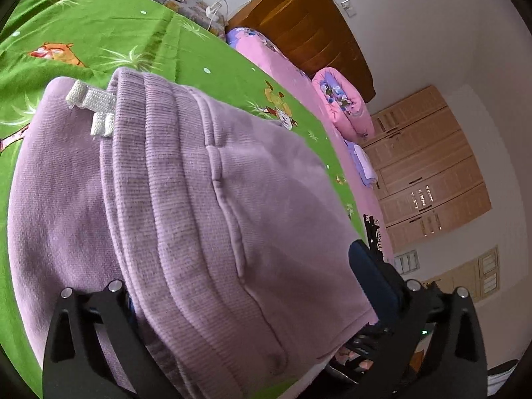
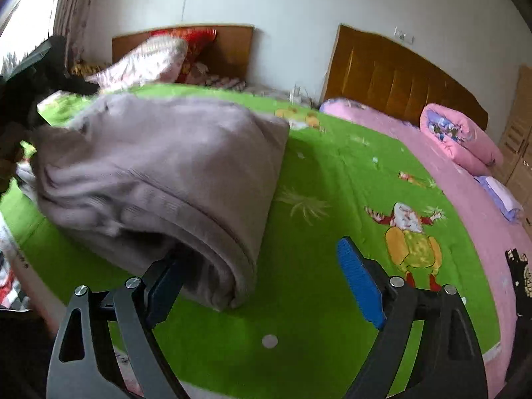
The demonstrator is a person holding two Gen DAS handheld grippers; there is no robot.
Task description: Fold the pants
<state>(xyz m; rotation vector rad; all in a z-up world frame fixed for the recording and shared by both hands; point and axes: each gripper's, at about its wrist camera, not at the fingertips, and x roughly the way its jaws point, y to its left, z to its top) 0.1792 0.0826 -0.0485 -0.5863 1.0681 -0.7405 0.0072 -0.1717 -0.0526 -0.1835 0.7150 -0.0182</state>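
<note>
The bed (image 2: 472,199) is covered by a green cartoon-printed sheet (image 2: 332,199) over a pink one. The folded lilac pants (image 2: 159,173) are laid on the green sheet. A rolled pink quilt (image 2: 459,136) is set near the wooden headboard (image 2: 399,79).

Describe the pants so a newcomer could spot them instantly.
Start at the bed with the green cartoon-print quilt. On it lies a folded bundle, the pants: pale lilac ribbed knit with a white drawstring, unlike the rolled pink blanket by the headboard.
</note>
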